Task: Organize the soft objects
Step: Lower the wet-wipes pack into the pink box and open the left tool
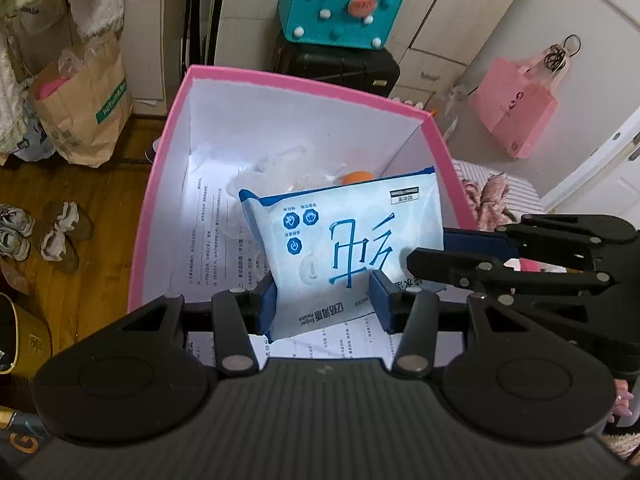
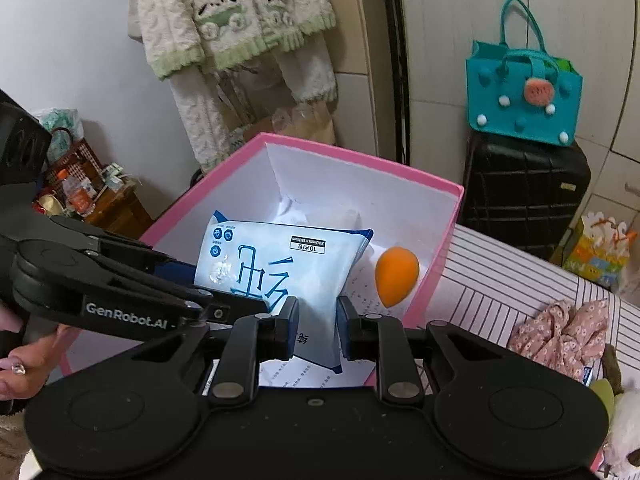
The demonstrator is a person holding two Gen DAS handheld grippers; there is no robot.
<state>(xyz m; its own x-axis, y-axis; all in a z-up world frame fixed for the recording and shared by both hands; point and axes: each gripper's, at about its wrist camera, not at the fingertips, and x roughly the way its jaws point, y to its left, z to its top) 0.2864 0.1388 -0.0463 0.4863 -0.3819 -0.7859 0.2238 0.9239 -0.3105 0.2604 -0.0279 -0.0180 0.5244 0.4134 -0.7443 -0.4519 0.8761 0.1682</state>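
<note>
A pale blue wet-wipe pack [image 1: 340, 244] lies tilted inside the pink box [image 1: 280, 80], over printed paper sheets. My left gripper [image 1: 322, 306] has its blue pads on either side of the pack's near end, a wide gap between them. My right gripper [image 2: 318, 326] also straddles the pack [image 2: 288, 272], pads close to its edges. An orange egg-shaped sponge [image 2: 396, 276] and crumpled clear plastic [image 1: 280, 172] lie at the box's far end. The right gripper shows in the left wrist view [image 1: 424, 256], reaching in from the right.
A pink floral scrunchie [image 2: 560, 336] lies on the striped sheet [image 2: 500, 292] right of the box [image 2: 360, 152]. A teal bag [image 2: 524, 108] sits on a black suitcase [image 2: 524, 196]. Shoes [image 1: 40, 236] and a paper bag [image 1: 84, 108] stand on the floor at left.
</note>
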